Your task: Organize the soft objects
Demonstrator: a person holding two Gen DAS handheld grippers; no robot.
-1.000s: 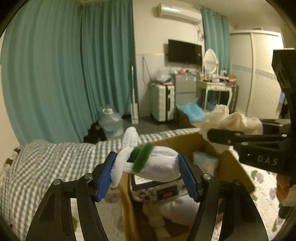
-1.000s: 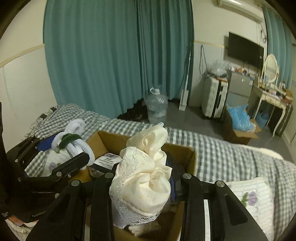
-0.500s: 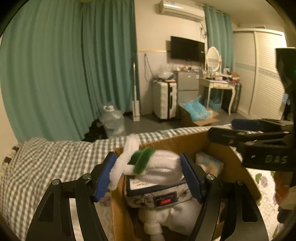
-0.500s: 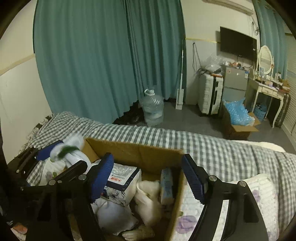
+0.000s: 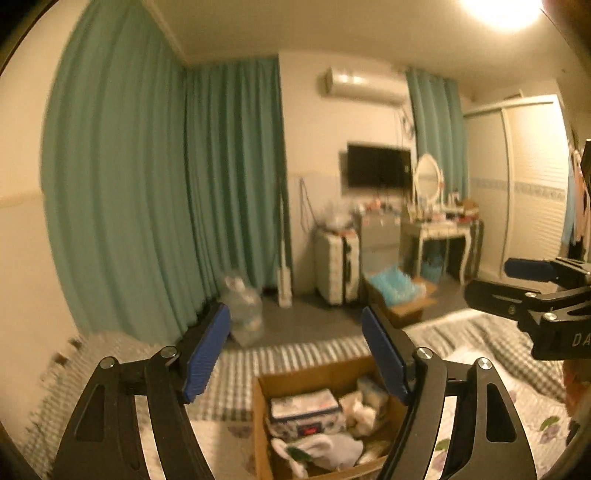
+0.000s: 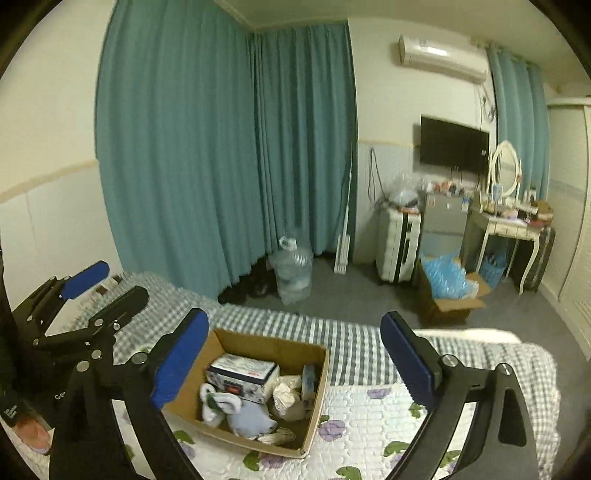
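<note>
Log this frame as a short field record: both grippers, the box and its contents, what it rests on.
left hand-held gripper: open, empty, above the box
right hand-held gripper: open, empty
box: cardboard, open-topped, on the bed
contents: white-and-green plush, cream cloth bundle, printed carton
floor beyond bed: water jug

My left wrist feed: warm yellow cast, strong motion blur across checked bedspread (image 5: 288, 354) and water jug (image 5: 243, 310). Ceiling light (image 5: 506, 11) blows out top right corner, glare spreading over ceiling. My right wrist feed: cooler, evenly lit, mostly sharp; cardboard box (image 6: 317, 391) contents readable. Slight smear on curtains (image 6: 229, 147). Both feeds: heavy fisheye bending, black vignette at corners.
</note>
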